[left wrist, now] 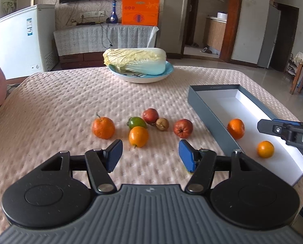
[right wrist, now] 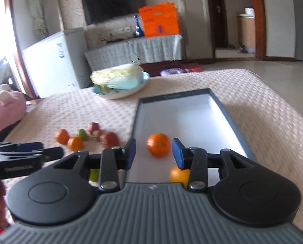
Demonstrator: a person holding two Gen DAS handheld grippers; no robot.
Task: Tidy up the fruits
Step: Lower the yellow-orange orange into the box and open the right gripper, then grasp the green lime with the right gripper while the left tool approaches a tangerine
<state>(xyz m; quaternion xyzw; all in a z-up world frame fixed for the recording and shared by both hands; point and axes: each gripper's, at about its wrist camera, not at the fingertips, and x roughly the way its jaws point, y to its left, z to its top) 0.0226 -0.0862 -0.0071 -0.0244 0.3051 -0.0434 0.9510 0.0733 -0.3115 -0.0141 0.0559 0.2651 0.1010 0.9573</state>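
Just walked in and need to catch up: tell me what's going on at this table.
A person with a gripper in each hand is sorting fruit into a box. Two oranges already lie in it. The right gripper hangs open over the box, holding nothing. The left gripper is open too, above the cloth near the six fruits not yet boxed. A cabbage sits on a plate farther back.

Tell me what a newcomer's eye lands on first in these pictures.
First, the loose cluster of fruit in the middle of the quilted table, oranges and red ones mixed. To its right lies the open box with two oranges inside. Behind, a big cabbage lies on a plate.
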